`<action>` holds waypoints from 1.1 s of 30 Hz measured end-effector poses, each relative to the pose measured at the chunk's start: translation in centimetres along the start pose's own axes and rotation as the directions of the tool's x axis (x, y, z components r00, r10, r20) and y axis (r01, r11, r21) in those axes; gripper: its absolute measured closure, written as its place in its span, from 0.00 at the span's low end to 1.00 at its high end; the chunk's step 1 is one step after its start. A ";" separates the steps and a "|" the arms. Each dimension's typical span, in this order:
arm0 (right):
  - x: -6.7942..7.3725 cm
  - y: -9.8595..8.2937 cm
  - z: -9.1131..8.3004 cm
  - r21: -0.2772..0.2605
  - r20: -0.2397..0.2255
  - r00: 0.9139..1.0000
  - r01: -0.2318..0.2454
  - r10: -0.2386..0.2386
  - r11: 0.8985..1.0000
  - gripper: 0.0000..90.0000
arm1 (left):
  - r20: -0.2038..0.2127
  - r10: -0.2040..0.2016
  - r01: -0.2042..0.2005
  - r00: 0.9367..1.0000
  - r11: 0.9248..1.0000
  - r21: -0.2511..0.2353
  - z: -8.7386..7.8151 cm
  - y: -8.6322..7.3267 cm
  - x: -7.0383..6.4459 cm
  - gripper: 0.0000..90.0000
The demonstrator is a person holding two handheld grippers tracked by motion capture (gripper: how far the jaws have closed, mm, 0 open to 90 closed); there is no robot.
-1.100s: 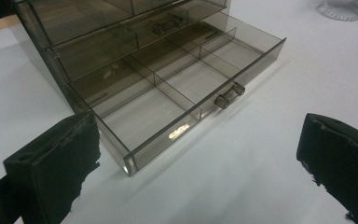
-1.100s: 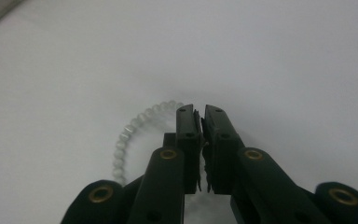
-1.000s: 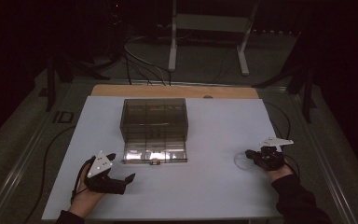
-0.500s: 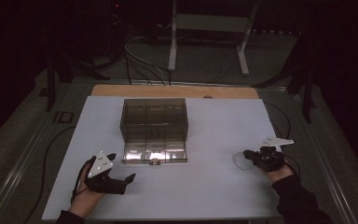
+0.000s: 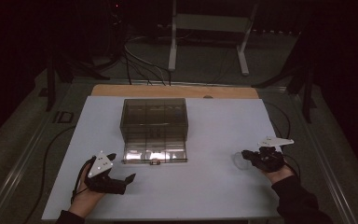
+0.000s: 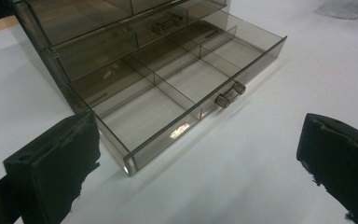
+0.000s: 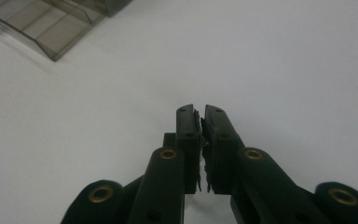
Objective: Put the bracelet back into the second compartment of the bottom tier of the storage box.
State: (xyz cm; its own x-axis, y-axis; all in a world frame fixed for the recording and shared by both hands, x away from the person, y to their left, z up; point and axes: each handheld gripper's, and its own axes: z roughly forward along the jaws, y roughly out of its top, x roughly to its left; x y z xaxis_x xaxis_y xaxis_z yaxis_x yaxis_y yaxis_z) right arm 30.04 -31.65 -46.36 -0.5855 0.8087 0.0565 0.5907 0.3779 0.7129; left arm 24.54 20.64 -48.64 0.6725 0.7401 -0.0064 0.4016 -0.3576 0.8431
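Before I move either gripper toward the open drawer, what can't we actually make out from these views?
- Whether the right gripper pinches anything: its jaws are nearly together in the right gripper view, and the high view is too small and dim.
- What the pale clear thing by the right gripper is: too faint in the high view, cut off by the top edge in the left gripper view.
- The upper drawers' contents: smoky walls of the drawer box and glare blur them.

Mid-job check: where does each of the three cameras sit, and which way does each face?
High view: above the person's side, facing forward and down on the white table; both forearms, left gripper, right gripper.
Left gripper view: between wide-open jaws, facing the smoked clear plastic drawer box, bottom drawer out.
Right gripper view: along closed jaws, facing bare table.
Shared: the box.
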 end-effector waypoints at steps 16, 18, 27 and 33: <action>1.3 2.0 -0.4 -0.031 -0.021 0.999 0.037 -0.037 0.999 0.96 | 0.002 0.007 -0.007 1.000 1.000 -0.002 -0.1 0.0 0.0 0.00; 1.5 2.3 -0.4 -0.036 -0.027 0.999 0.042 -0.043 0.998 0.96 | 0.001 0.007 -0.007 1.000 1.000 0.001 0.0 0.0 -0.1 0.00; 2.2 3.1 0.0 -0.041 -0.051 0.997 0.057 -0.059 0.998 0.96 | 0.002 0.007 -0.007 1.000 1.000 -0.001 -0.1 0.0 0.0 0.00; 2.8 4.0 0.1 -0.051 -0.056 0.996 0.073 -0.076 0.996 0.96 | 0.003 0.005 -0.005 1.000 1.000 -0.003 -0.1 0.0 0.0 0.00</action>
State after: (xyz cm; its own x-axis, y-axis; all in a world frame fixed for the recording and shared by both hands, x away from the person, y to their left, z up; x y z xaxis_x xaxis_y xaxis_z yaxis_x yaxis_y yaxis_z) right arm 30.80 -27.88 -43.44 -0.6588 0.7512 0.0415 0.5171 0.4121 0.7502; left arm 24.46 20.65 -48.55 0.6767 0.7363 -0.0038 0.3960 -0.3596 0.8449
